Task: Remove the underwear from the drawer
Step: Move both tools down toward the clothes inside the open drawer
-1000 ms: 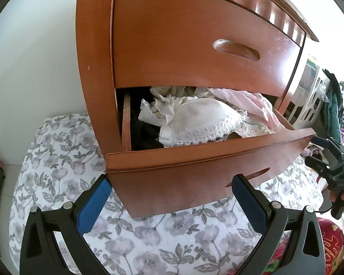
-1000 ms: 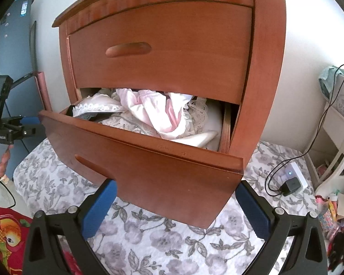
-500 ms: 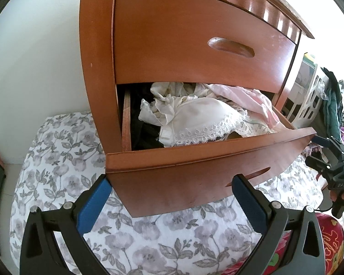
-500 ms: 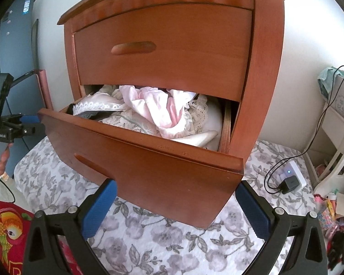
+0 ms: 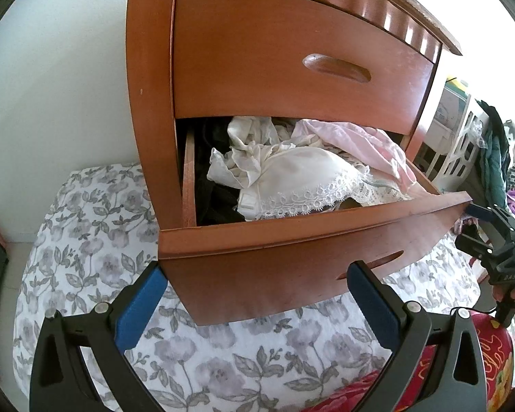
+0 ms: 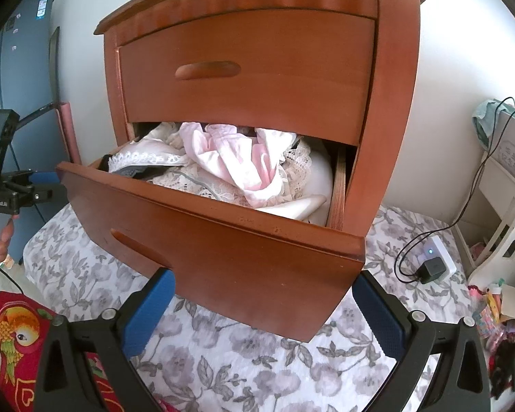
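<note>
A reddish-brown wooden nightstand (image 6: 388,110) with a curved front is seen standing on a quilted mat (image 5: 96,213) printed with grey flowers. Its upper drawer (image 5: 292,68) is shut; a smooth oval recess serves as the handle. The lower drawer (image 6: 223,240) is pulled out, and a slot-shaped grip is cut into its bowed front.

The underwear is heaped loosely inside the open drawer. A white garment with a scalloped lace edge (image 5: 305,178) lies uppermost at the front left, a crumpled pink garment (image 6: 237,161) is piled just behind and to its right, and cream lace is tucked beneath.

The left gripper (image 5: 257,295) is held wide open in front of the drawer, its blue textured pads (image 5: 140,305) apart and nothing between them. The right gripper (image 6: 264,305) is likewise spread wide and empty, near the drawer front.

Dark fabric (image 5: 213,199) along the drawer's left wall is shown only in the left wrist view. A white power strip (image 6: 436,257) with a black plug and cable, lying on the mat, is shown only in the right wrist view. A red embroidered cloth (image 6: 13,336) appears in both.
</note>
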Demonstrator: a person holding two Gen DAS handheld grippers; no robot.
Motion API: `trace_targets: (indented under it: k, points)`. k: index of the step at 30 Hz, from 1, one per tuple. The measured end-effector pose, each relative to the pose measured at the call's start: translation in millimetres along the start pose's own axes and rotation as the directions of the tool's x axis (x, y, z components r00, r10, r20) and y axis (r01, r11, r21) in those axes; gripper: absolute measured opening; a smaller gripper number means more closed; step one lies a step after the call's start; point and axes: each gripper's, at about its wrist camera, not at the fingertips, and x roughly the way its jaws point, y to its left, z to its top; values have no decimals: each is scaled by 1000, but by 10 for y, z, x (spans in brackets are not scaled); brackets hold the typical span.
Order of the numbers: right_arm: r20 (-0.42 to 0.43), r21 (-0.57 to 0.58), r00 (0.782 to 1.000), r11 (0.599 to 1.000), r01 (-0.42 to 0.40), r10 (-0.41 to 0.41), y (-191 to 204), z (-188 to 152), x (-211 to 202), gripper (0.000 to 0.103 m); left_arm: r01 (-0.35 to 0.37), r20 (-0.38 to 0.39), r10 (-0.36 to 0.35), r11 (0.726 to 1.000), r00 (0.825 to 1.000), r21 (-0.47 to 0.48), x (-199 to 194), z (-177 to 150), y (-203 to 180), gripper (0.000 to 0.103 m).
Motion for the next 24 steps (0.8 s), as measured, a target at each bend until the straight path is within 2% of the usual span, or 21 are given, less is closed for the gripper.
trace_targets:
  k: [7, 14, 24]
  points:
    - [-10, -2, 1000, 1000, 1, -1, -20, 24, 0, 103, 0, -4, 0, 1000, 1000, -18, 10, 8, 1, 103]
    - [-29, -13, 999, 1000, 20, -20, -2, 38, 13, 103, -4, -22, 2, 997, 1000, -75, 26, 45, 3, 103]
    - [2, 44, 998, 997, 63, -63, -95, 213, -282, 103, -108, -14, 107, 990, 994, -89, -425, 274, -18, 103]
